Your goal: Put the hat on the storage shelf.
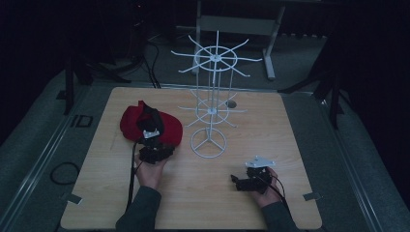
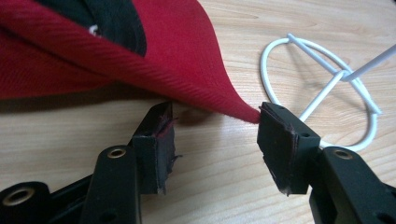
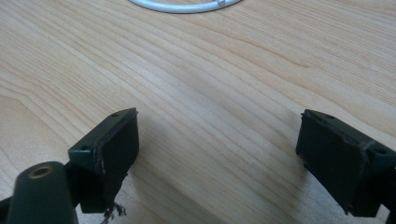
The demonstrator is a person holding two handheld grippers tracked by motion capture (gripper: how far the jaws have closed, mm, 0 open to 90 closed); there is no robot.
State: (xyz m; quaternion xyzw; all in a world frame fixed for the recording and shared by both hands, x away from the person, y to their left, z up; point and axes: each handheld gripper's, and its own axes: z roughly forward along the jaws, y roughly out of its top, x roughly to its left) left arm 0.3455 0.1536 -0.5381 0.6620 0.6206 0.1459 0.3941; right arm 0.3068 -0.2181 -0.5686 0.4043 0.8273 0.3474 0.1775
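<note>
Cap [image 2: 177, 56], soft light red cloth with a stiffer brim, lies toward the counter's [image 1: 290, 145] left edge; left gripper [image 2: 215, 135] jaws gape around the brim tip, the best hold, right gripper [image 3: 219, 149] wide open, empty

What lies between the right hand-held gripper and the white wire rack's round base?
Bare light wooden table, seen in the right gripper view, separates the right hand-held gripper from the base.

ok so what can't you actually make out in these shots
- Red cap, high view: its middle is covered by the left tool; any logo can't be told.
- Cap, left gripper view: cut off by the top and left edges.
- White wire rack: its base ring is cut by the top edge in the right gripper view.
- Room behind the table, high view: too dark.
</note>
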